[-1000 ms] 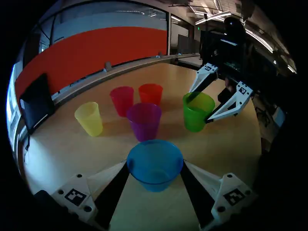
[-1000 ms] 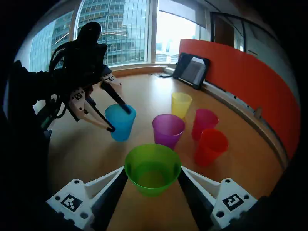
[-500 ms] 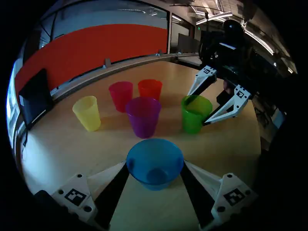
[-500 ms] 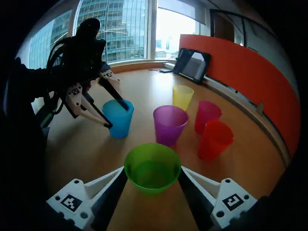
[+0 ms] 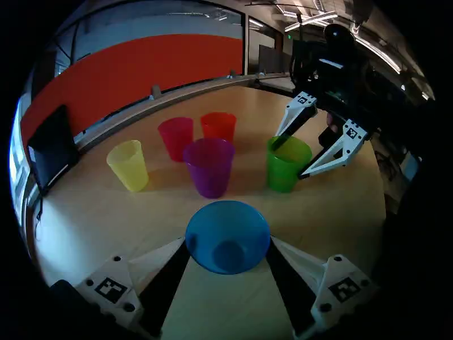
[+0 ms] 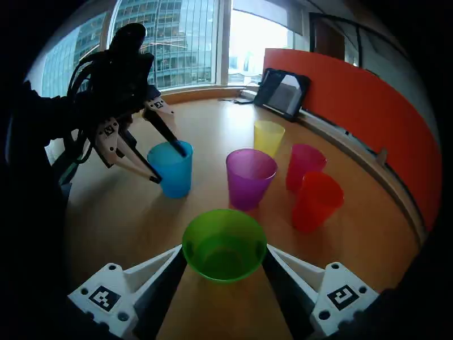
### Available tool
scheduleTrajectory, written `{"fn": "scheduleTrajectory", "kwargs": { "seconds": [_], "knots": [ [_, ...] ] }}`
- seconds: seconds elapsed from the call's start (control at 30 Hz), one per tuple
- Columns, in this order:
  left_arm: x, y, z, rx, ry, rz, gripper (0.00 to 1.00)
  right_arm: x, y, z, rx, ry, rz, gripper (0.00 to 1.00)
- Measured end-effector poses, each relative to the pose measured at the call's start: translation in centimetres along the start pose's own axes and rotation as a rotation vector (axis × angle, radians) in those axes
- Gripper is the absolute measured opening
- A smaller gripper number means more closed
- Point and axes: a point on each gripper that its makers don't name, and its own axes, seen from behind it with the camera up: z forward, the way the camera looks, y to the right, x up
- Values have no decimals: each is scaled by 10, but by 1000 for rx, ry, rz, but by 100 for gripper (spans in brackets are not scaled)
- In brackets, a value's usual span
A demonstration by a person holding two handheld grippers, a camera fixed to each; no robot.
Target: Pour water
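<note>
The left gripper (image 5: pixel 227 245) pinches the blue cup (image 5: pixel 227 226) by its sides; the right gripper (image 6: pixel 225 253) pinches the green cup (image 6: pixel 224 238). Both cups are upright, near the purple cup (image 5: pixel 209 167) on the table (image 5: pixel 340 209).

The right gripper view is bright. Daylight floods in through the far windows (image 6: pixel 187 51), blown out white at the middle pane, and sheens the table (image 6: pixel 218 122). The left gripper view is dimmer, lit by ceiling strips (image 5: pixel 308 24) at the far right. A soft shadow lies beside the purple cup (image 5: pixel 209 167). Light glows through the near blue cup (image 5: pixel 227 238) and green cup (image 6: pixel 224 245), both sharp. Straight lines bend and darken toward the edges.
</note>
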Motion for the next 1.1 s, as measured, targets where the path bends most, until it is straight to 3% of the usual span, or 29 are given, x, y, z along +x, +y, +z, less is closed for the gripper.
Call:
{"fn": "scheduleTrajectory", "kwargs": {
  "seconds": [0.2,0.3,0.5,0.8,1.1],
  "knots": [
    [-2,1,0,-4,-8,0,97,-2,-1,-2,-2,-1,9,95],
    [-4,2,-2,-5,-10,-1,97,-2,-1,-4,-6,2,20,100],
    [-10,1,-6,6,-20,-14,97,-10,0,-12,-21,-10,22,100],
    [-20,-4,-27,39,-5,-65,97,-29,-2,-29,-59,-14,50,100],
    [-29,-17,-53,117,18,-106,97,-39,1,-60,-131,10,80,100]
  ]
}}
